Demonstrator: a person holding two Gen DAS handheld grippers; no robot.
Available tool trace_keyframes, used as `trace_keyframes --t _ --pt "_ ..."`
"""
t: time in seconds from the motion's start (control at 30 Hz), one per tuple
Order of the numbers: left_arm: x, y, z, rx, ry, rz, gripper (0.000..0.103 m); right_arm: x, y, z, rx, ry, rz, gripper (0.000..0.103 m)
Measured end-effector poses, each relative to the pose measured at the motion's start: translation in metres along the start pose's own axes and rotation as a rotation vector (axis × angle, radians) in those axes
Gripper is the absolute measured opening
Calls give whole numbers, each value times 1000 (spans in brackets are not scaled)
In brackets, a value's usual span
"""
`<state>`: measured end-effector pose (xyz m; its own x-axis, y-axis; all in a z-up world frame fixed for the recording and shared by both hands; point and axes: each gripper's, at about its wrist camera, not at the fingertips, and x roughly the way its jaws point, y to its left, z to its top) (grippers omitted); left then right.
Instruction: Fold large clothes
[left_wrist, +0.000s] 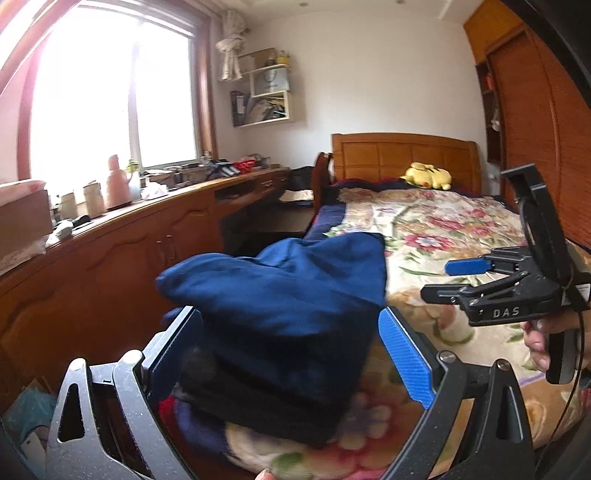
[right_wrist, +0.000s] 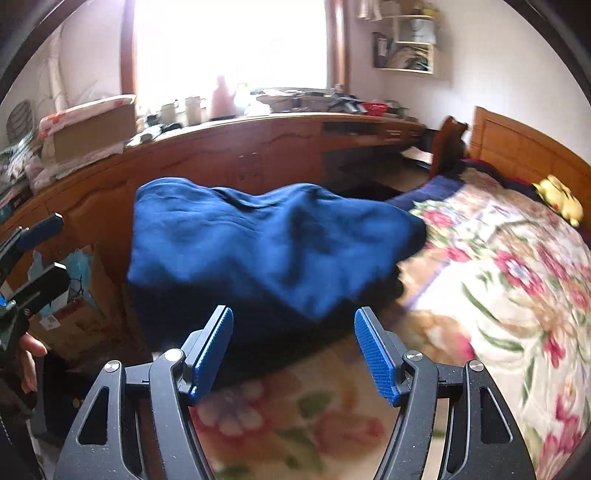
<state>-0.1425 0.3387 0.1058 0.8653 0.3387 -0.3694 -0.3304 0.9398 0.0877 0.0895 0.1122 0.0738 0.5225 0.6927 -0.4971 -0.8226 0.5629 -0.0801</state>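
A bedroom in a home is shown. Ahead of the left tool (left_wrist: 291, 354), a bed (left_wrist: 461, 229) with a wooden headboard (left_wrist: 402, 155) is covered by a floral blanket (left_wrist: 436, 221), and a yellow plush toy (left_wrist: 428, 175) is laid by the headboard. To the tool's left, a long wooden table (left_wrist: 155, 206) with cupboard doors is set under a bright window (left_wrist: 110, 92) and is crowded with jars and household clutter. Wall shelves (left_wrist: 267, 92) with books are mounted beyond it, and a wooden wardrobe (left_wrist: 524, 110) is seen to the right.

A bright window (left_wrist: 110, 88) lights white walls, a long wooden cabinet (left_wrist: 122, 251) and a floral-covered bed (left_wrist: 443, 229).
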Motion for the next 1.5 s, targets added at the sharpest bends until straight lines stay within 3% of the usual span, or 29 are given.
trace_keyframes --t 0.27,0.53,0.8,0.9,1.2,1.5 --pt "15 -72 8 53 5 -79 97 -61 -47 -46 62 -30 -120 71" --pt "35 -154 9 82 4 -186 97 -128 -91 -105 147 -60 -269 88" --pt "61 -236 -2 117 59 -243 97 -180 -121 -160 230 -90 -451 89" --pt "70 -263 -7 121 74 -281 97 -194 -128 -179 278 -99 -478 89" --pt "86 -336 -15 94 78 -406 97 -219 -137 -205 335 -132 -560 89" --pt "77 -368 -19 95 44 -447 97 -250 -138 -225 349 -199 -635 89"
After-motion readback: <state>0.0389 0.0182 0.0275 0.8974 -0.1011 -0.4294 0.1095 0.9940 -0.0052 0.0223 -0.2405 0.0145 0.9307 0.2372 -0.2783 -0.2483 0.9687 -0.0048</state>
